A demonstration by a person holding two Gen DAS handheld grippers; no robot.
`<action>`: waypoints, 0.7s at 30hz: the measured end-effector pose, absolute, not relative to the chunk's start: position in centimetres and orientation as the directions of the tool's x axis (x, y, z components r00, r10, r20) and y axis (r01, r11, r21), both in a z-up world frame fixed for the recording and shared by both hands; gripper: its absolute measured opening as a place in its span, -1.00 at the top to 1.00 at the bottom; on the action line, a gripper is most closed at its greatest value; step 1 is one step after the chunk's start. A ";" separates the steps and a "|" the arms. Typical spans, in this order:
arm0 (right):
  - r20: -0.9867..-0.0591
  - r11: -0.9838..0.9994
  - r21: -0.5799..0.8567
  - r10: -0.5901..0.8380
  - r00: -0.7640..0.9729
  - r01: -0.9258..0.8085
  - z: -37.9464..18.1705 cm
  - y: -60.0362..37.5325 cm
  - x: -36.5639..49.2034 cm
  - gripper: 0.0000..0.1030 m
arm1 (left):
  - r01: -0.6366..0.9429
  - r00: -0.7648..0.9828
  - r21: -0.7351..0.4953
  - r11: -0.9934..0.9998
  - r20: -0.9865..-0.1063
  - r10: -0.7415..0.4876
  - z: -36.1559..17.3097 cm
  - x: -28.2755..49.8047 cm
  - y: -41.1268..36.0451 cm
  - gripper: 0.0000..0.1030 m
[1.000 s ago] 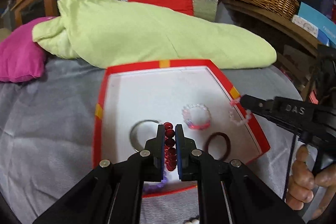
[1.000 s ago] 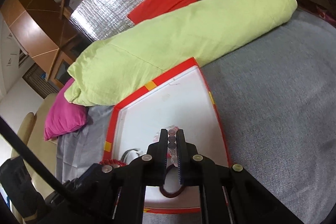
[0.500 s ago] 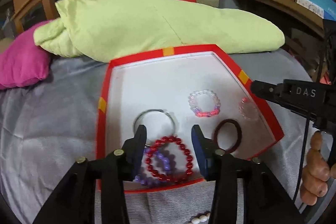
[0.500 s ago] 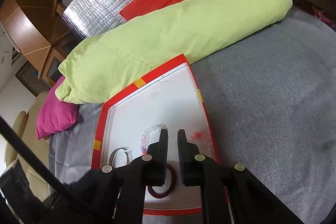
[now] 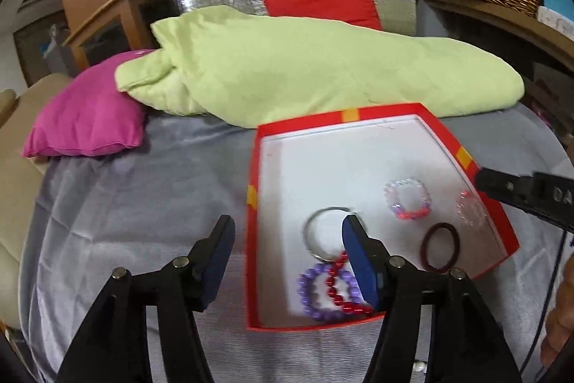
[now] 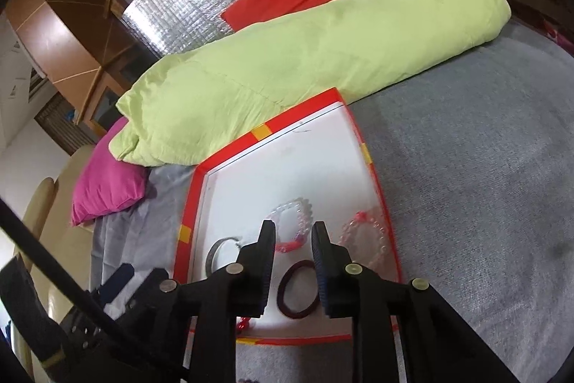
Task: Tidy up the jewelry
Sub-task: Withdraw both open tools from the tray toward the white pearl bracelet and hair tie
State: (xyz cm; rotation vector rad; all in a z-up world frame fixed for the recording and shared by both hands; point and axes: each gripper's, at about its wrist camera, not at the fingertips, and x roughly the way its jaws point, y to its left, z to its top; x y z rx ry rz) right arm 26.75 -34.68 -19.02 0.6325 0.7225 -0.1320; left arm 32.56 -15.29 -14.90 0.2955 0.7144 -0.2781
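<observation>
Both claws, left gripper and right gripper, were held spread and empty above the red tray; six bracelets were seen inside.

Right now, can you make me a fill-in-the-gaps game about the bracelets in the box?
1. The bracelets lie inside a white tray with a ____ rim.
2. The red bead bracelet overlaps a ____ bead bracelet.
3. The left gripper has its fingers wide ____.
4. Behind the tray lies a long ____ pillow.

Missing words: red; purple; open; green
</observation>
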 end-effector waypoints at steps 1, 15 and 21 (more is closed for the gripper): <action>-0.654 0.811 0.491 0.102 0.750 0.319 -19.0 -34.5 26.7 0.55 | 0.340 0.727 0.173 0.924 -0.672 -0.141 -14.8 32.6 -15.1 -0.25; -0.669 0.863 0.446 0.146 0.729 0.237 -18.5 -31.0 26.2 0.53 | 0.234 0.774 0.152 0.960 -0.627 -0.089 -12.9 33.0 -11.3 -0.44; -0.675 0.867 0.445 0.159 0.720 0.225 -18.7 -30.3 26.4 0.42 | 0.209 0.779 0.141 0.968 -0.622 -0.077 -12.6 33.2 -9.9 -0.44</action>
